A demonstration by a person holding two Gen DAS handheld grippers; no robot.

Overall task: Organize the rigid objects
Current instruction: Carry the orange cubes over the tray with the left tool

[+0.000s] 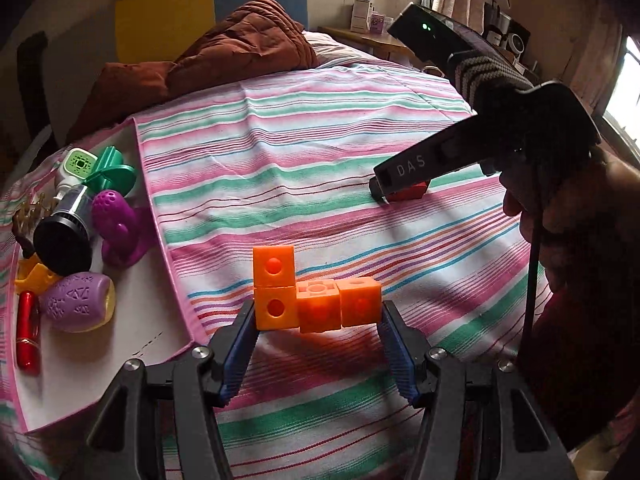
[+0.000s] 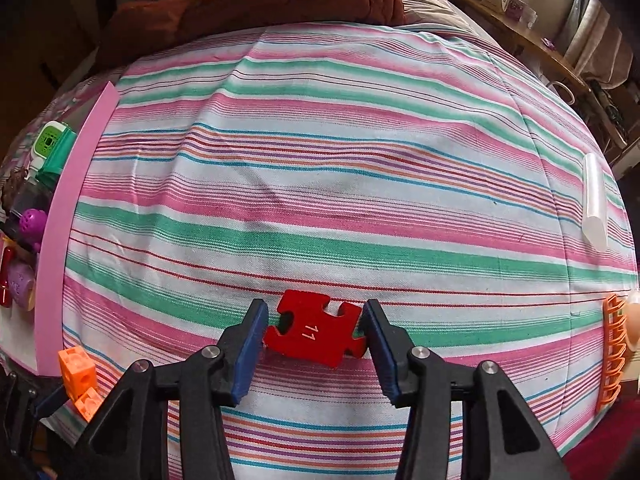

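Observation:
An L-shaped piece of orange snap cubes [image 1: 308,300] sits between the fingers of my left gripper [image 1: 318,316], which is shut on it just above the striped bedsheet. The cubes also show at the lower left of the right wrist view [image 2: 80,380]. A red puzzle piece marked 11 [image 2: 316,332] lies on the sheet between the fingers of my right gripper [image 2: 316,328], which close on its two sides. In the left wrist view the right gripper [image 1: 384,192] reaches down to the red piece [image 1: 408,192].
A pink-rimmed white tray [image 1: 152,320] at the left holds several items: a purple egg-shaped toy [image 1: 78,306], a purple perforated piece [image 1: 118,224], a red tube [image 1: 27,332], a green part [image 1: 114,170]. A clear tube [image 2: 595,204] and an orange comb-like item [image 2: 612,356] lie at the right. A brown quilt [image 1: 240,44] lies behind.

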